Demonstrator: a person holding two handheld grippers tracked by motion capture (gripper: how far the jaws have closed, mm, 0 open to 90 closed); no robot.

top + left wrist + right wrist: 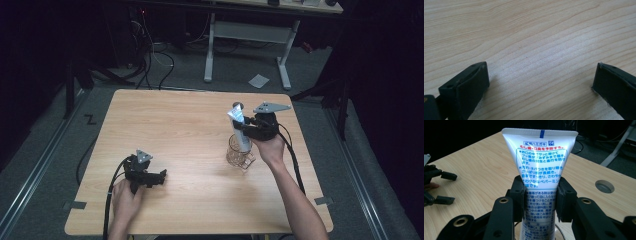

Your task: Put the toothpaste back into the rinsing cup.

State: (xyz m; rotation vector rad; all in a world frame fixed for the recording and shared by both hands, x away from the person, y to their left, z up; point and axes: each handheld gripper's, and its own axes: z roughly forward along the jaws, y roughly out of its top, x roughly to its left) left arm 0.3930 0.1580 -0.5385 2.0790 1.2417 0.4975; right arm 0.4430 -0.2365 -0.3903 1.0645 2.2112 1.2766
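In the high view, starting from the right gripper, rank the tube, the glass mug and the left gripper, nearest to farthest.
1. Tube: clamped between the right gripper's jaws, standing upright.
2. Glass mug: just below the gripper, around the tube's lower end.
3. Left gripper: far across the table, near its front left, open.

Your left tool [161,176]: low over the counter [190,125], jaws wide apart, nothing between them; your left hand [125,197] wraps its rear. Your right tool [540,195]: raised, jaws clamped on both sides of a tube [539,162]; your right hand [271,147] grips from behind, forearm angled in from below.
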